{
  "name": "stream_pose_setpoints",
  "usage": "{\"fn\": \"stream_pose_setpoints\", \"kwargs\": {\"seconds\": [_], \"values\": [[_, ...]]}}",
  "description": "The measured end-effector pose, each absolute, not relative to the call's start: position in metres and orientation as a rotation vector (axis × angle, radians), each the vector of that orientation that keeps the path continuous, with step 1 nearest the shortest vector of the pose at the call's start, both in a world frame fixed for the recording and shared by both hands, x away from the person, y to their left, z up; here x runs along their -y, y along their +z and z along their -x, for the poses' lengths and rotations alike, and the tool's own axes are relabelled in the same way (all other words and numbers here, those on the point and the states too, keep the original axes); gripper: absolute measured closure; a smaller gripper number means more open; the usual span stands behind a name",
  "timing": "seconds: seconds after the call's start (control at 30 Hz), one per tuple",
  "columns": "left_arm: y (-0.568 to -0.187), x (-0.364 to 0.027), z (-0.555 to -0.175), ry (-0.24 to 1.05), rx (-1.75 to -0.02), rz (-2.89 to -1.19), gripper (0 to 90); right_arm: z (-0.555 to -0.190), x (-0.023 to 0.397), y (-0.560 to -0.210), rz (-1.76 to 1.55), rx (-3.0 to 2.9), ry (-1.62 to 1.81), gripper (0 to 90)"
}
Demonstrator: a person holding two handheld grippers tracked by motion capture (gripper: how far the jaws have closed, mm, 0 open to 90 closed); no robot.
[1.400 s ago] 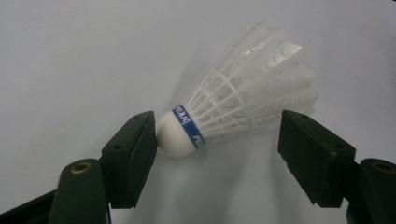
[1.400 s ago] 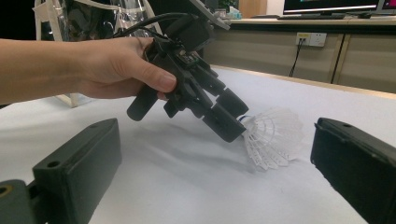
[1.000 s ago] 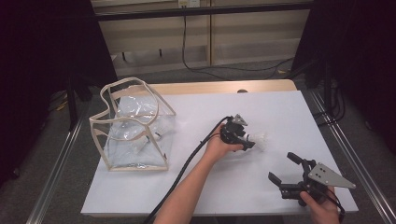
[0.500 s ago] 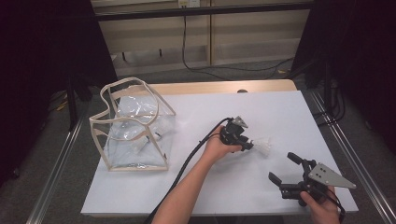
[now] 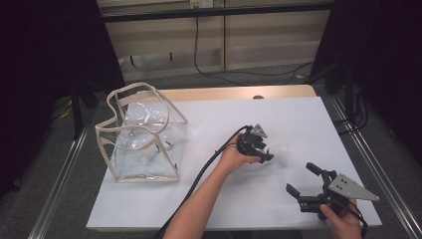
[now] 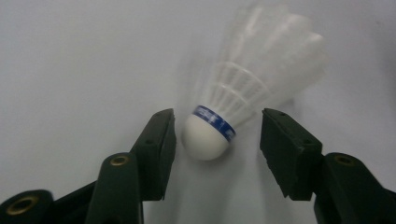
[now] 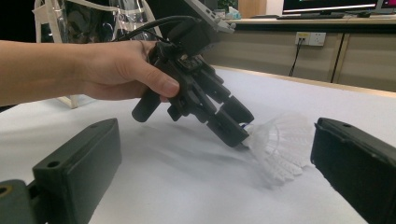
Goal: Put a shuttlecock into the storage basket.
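Shuttlecock (image 6: 243,98): white, blue band at the cork, lying on the white table (image 5: 209,209), right of the clear plastic bag (image 5: 144,137).
Left tool (image 5: 266,155): jaws either side of the cork, part open, pads clear of it, just been opening.
Right tool (image 5: 301,181): near the table's front edge, right of the shuttlecock, jaws wide, nothing held.
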State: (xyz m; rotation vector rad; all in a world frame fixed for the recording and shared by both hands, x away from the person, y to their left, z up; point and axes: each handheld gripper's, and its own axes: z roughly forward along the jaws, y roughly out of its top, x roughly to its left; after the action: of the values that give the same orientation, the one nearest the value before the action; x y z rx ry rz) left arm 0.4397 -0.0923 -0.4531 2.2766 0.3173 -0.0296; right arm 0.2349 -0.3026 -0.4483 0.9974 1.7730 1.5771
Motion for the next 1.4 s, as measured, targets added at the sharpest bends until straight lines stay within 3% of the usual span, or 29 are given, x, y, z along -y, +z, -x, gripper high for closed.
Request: {"fn": "stream_pose_setpoints", "kwargs": {"seconds": [0.17, 1.4], "values": [[-0.455, 0.092, -0.439, -0.079, -0.358, -2.287, 62.1, -0.235, 0.303, -0.448, -0.999, -1.772, 1.574, 1.7], [-0.425, 0.054, -0.435, -0.147, -0.521, -2.252, 62.7, -0.235, 0.302, -0.448, -0.987, -1.773, 1.576, 1.7]]}}
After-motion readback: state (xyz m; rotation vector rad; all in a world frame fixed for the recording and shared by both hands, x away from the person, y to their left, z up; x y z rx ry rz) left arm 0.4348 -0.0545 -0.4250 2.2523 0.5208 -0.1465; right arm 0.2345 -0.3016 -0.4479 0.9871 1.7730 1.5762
